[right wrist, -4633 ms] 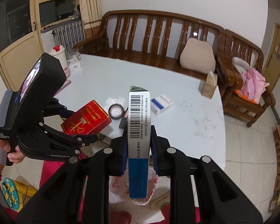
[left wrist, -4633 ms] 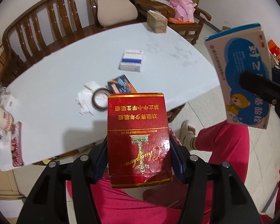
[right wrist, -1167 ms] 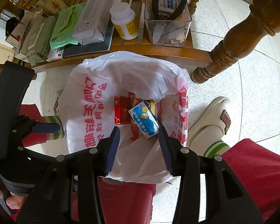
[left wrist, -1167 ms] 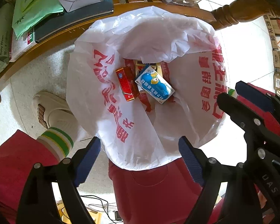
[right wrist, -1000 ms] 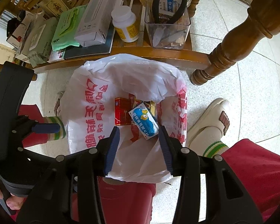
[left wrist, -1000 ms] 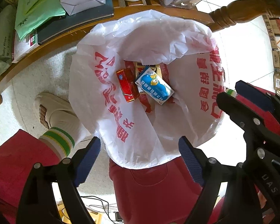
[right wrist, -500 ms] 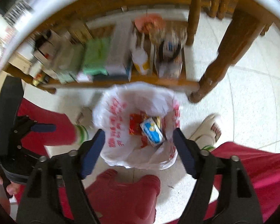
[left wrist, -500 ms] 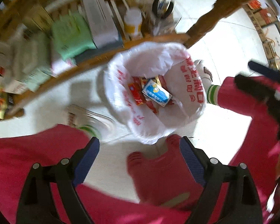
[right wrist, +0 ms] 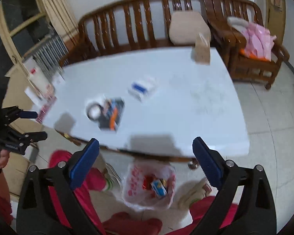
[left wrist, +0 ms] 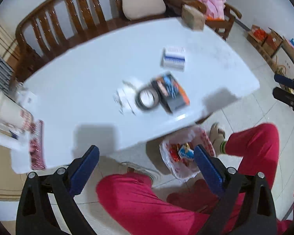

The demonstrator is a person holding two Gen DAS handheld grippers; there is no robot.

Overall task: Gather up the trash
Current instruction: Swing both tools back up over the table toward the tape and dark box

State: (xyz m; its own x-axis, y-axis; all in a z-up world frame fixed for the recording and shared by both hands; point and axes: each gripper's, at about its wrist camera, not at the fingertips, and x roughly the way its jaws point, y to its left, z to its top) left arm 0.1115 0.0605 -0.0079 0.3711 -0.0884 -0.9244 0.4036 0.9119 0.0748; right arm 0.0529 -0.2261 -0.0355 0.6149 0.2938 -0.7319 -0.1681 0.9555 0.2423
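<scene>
Both grippers hang above the near edge of the white table [left wrist: 92,74]; the left gripper [left wrist: 146,162] has its blue pads spread wide with nothing between them, its jaws having just been opening; the right gripper [right wrist: 145,156] is likewise released and empty, its jaws having just been opening too. Down on the tiled floor, beside the person's red trouser legs [left wrist: 147,201], sits the white plastic trash bag [right wrist: 133,188] with red lettering; inside it lie a red cigarette pack [right wrist: 147,182] and a blue-and-white medicine box [right wrist: 158,190]. On the tabletop a roll of dark tape [left wrist: 147,98] rests on crumpled white tissue [left wrist: 125,96], touching a dark box with orange and blue print [left wrist: 170,93]; a white-and-blue box [left wrist: 174,58] lies apart, further back; a brown carton [left wrist: 193,19] stands at the far edge, before the wooden bench [left wrist: 68,19].
</scene>
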